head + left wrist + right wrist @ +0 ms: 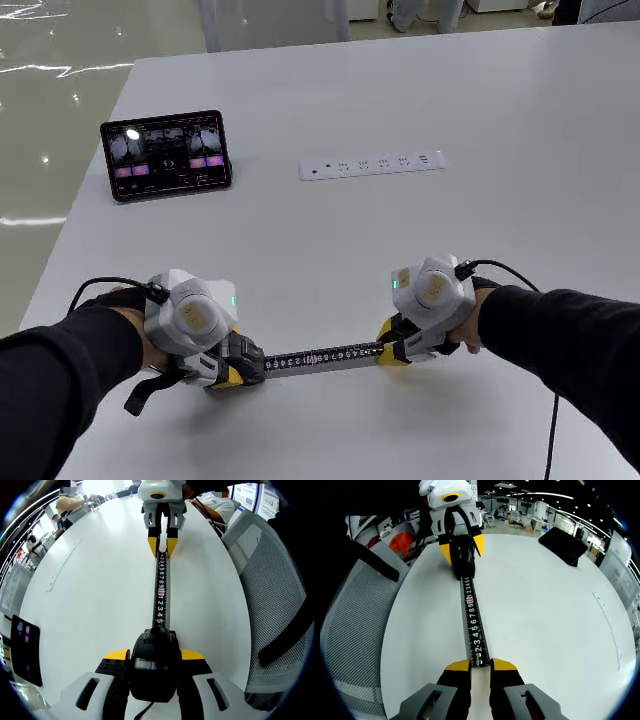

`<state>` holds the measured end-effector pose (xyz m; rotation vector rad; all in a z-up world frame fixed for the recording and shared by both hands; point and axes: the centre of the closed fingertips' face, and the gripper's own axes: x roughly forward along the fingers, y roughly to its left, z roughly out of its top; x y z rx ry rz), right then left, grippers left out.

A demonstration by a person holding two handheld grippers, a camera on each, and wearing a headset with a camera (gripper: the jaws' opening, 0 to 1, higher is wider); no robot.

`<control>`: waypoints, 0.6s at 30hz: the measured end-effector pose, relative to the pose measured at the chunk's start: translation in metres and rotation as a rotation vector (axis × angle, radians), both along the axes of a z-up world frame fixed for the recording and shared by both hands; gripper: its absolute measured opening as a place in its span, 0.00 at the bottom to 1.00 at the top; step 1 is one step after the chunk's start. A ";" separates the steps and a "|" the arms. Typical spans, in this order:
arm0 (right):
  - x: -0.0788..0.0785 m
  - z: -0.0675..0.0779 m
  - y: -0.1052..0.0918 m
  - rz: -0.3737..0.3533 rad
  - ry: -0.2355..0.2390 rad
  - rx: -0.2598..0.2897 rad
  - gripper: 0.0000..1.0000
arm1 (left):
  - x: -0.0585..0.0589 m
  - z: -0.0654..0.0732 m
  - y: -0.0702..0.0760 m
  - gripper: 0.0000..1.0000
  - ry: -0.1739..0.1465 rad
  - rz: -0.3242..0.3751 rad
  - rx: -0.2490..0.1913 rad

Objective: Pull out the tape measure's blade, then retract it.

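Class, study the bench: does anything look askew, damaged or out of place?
Nothing stands out. The blade runs straight and unkinked from the tape measure in the left gripper to the right gripper.

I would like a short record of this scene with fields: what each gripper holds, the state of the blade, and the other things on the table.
Left gripper: shut around the tape measure
Right gripper: shut on the tip of the blade
Blade: partly pulled out, straight between the two grippers, numbers facing up
Surface: white table
Other things: tablet with lit screen; white power strip; both farther back
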<state>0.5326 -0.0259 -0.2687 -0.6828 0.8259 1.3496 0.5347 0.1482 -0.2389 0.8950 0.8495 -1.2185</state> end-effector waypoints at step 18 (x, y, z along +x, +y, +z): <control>0.000 0.000 -0.005 -0.008 0.006 -0.003 0.09 | 0.000 0.000 -0.001 0.31 0.001 0.000 -0.001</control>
